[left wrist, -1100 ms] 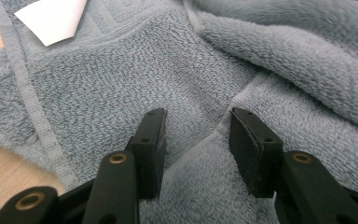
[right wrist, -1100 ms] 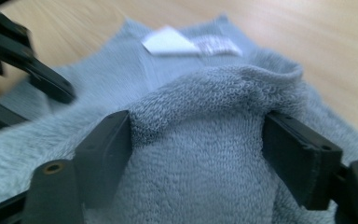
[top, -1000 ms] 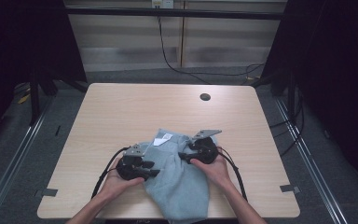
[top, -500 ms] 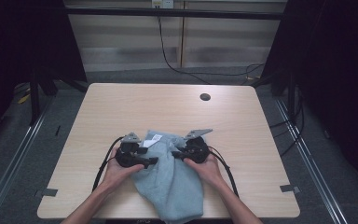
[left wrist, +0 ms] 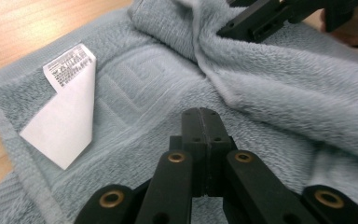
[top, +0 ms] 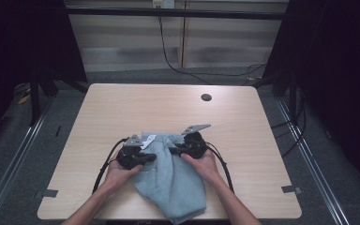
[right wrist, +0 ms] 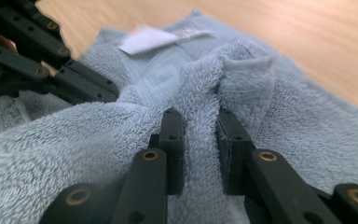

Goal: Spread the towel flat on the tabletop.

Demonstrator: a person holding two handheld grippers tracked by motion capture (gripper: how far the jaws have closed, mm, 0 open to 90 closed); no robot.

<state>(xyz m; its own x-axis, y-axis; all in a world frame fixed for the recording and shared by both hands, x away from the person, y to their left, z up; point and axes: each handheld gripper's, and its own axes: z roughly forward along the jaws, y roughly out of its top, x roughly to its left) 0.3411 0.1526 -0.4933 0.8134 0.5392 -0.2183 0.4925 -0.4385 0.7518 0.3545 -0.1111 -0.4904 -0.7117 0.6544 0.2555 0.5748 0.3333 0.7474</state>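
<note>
**Pinching a towel fold on the table**

Looking along our right gripper [right wrist: 198,140], we see its two black jaws pressed into a raised ridge of the towel [right wrist: 279,116], with the pile bunched between the pads. That gripper has the fold pinched. Our left gripper [left wrist: 200,122] has just snapped closed: its jaws meet tip to tip with nothing between them, hovering just over the flat towel [left wrist: 135,107]. Whether the tips touch the cloth we cannot tell.

From the high view, the left gripper [top: 146,157] and the right gripper [top: 174,151] face each other near the towel's far edge, close together, each in one of our hands. The grey-blue towel [top: 173,180] lies rumpled on the near middle of the table [top: 122,108], and its near corner hangs over the near edge. A white label [left wrist: 65,105] sits at the towel's far hem, curled up at one corner, just beside the left gripper. Cables trail from both grippers back toward us. A small dark hole [top: 206,97] marks the tabletop far from the towel.
</note>
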